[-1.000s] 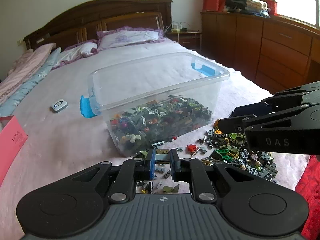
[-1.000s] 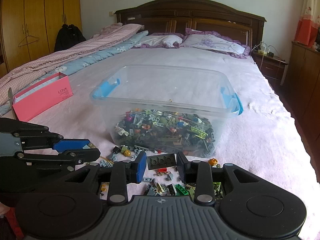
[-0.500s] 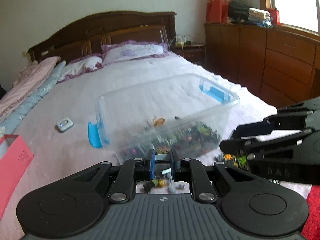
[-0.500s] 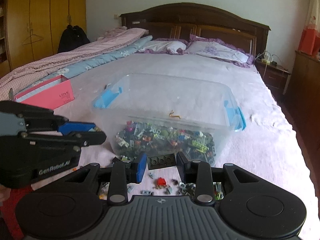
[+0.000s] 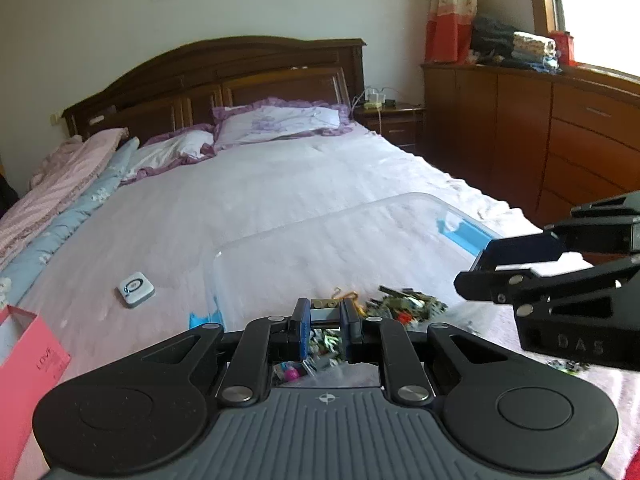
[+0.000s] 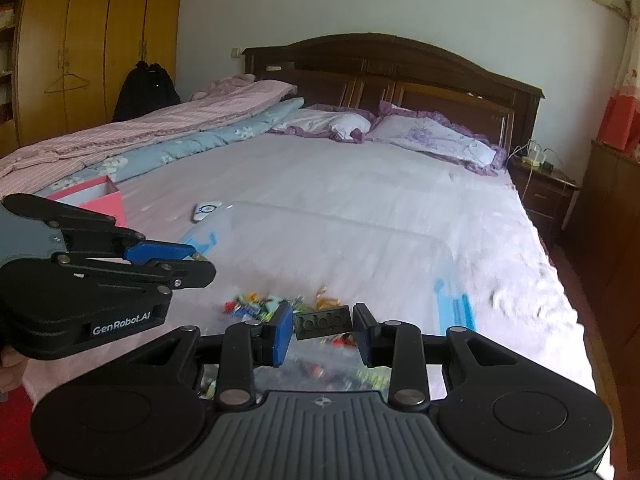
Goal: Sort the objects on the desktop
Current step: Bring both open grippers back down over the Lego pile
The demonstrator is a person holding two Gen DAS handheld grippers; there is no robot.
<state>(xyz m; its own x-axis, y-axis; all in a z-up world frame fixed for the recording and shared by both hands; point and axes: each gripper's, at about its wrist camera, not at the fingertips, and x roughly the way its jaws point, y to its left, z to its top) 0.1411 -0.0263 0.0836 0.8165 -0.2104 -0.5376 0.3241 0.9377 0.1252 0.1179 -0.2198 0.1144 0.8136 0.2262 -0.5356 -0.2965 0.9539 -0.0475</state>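
Observation:
A clear plastic bin (image 5: 360, 216) with blue handles sits on the bed, with many small toy bricks (image 5: 404, 306) in its bottom. My left gripper (image 5: 324, 314) is shut on a small grey brick (image 5: 323, 305) and holds it above the bin. My right gripper (image 6: 322, 326) is shut on a dark grey studded brick (image 6: 323, 323) and also hovers over the bin (image 6: 344, 236). Each gripper shows at the side of the other's view.
A pink box (image 5: 24, 356) stands at the left on the bed. A small white device (image 5: 135, 289) lies beside the bin. Pillows and folded quilts lie by the wooden headboard (image 5: 224, 68). A wooden cabinet (image 5: 560, 140) runs along the right.
Both grippers have risen and moved forward over the bin, each still holding its brick. The loose pile on the bed in front of the bin has dropped out of view.

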